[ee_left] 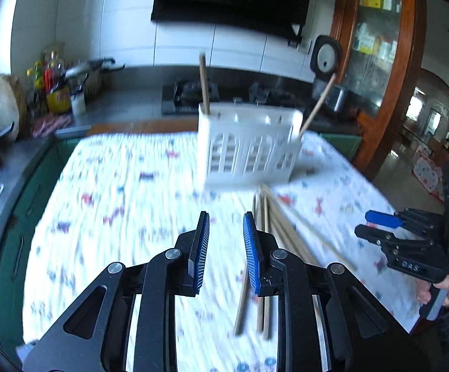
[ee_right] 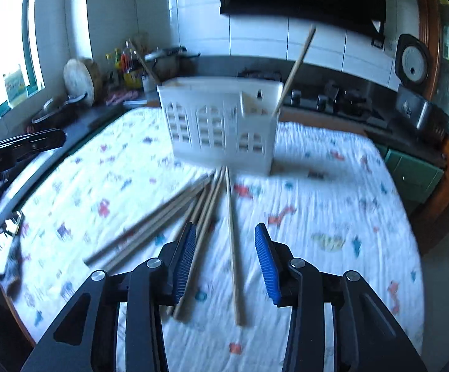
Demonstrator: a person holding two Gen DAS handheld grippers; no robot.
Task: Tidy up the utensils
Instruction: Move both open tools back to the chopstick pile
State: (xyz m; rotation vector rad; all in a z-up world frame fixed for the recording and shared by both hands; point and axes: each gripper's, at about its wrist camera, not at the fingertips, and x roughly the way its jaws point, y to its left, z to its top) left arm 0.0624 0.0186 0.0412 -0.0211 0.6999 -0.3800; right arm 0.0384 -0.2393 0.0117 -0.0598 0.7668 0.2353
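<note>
Right wrist: chopsticks (ee_right: 212, 232) below hand-held gripper (ee_right: 226, 260)

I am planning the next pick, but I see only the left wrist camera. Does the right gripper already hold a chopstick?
Observer: No. The right gripper is open; one chopstick lies on the cloth between its fingers, ungripped.
Operator: Where are the other loose ones?
Observer: The bundle fans out to the left in that view; one stick runs close beside a pad.
Operator: And the holder?
Observer: The white holder has a divider inside; the tilted chopstick stands in its right-end compartment.
</note>
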